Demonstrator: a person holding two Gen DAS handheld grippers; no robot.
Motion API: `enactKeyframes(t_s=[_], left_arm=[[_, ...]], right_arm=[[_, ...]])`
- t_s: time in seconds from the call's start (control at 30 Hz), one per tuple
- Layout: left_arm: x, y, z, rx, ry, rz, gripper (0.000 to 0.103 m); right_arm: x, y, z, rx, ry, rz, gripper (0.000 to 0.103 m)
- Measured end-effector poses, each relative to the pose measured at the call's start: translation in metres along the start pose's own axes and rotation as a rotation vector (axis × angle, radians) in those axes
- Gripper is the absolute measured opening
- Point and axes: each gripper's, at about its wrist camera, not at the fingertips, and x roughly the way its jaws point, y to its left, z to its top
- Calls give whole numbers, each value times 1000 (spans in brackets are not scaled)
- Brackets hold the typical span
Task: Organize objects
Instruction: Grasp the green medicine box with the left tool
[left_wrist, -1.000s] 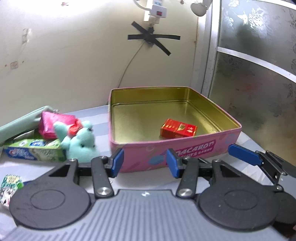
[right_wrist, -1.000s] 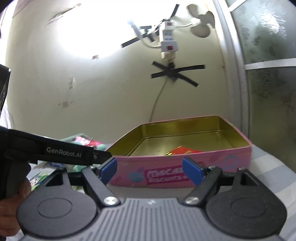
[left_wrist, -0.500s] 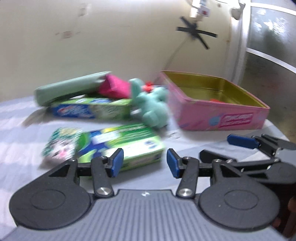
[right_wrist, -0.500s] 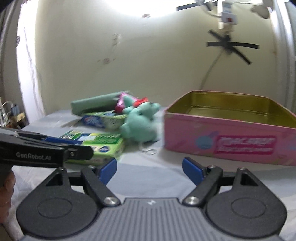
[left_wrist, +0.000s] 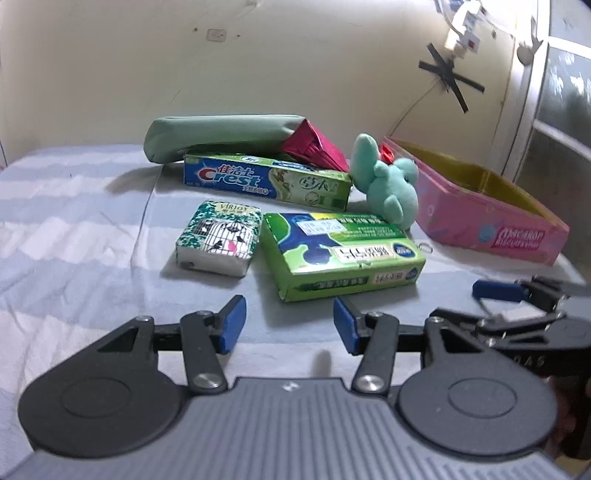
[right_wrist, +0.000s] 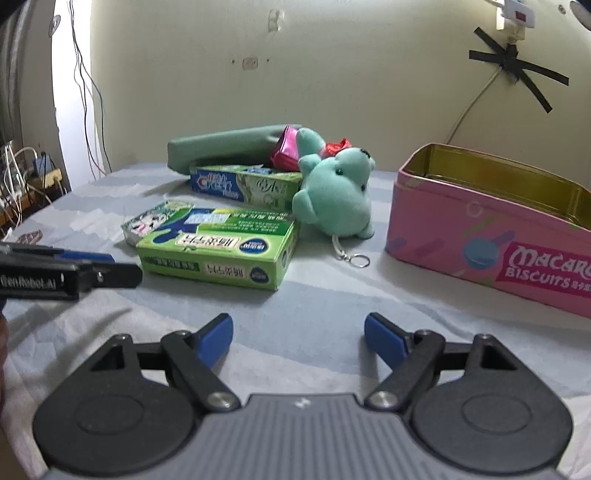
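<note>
Both sets of fingers gape wide, empty: left gripper (left_wrist: 287, 322), right gripper (right_wrist: 298, 334). I face the green box (left_wrist: 343, 254), nearest item; pink tin (right_wrist: 491, 225) waits at the bed's right edge.

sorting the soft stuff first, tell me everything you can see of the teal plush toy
The teal plush toy is a small fuzzy stuffed animal with dark bead eyes and a red bow near its head. It sits on the striped cloth between the green box and the pink tin, against the toothpaste box. A metal keyring trails in front. Neither tool touches it.
</note>
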Motion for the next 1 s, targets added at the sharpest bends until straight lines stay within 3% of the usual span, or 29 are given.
enactKeyframes(t_s=[0.1,0.2,0.3,0.5,0.57,0.63,0.7,0.77,1.0], left_arm=[[-6,6,8,-39,-38,-35,81],[-7,9,18,-55,-62,-60,81],[3,16,25,-102,-36,-68,81],[23,26,30,-180,12,-101,84],[31,27,30,-195,36,-109,82],[40,27,28,-209,70,-127,73],[40,23,26,-181,55,-117,65],[41,20,25,-189,69,-178,58],[31,14,20,-178,77,-163,58]], right_arm=[[5,3,4,-11,25,23,85],[12,5,12,2,33,53,86],[22,5,20,21,41,86,92],[41,8,36,29,53,140,93],[50,11,40,18,59,150,95],[57,16,42,-6,54,156,96],[58,24,42,-45,52,172,89],[57,33,40,-97,47,151,87],[46,31,32,-77,31,164,86]])
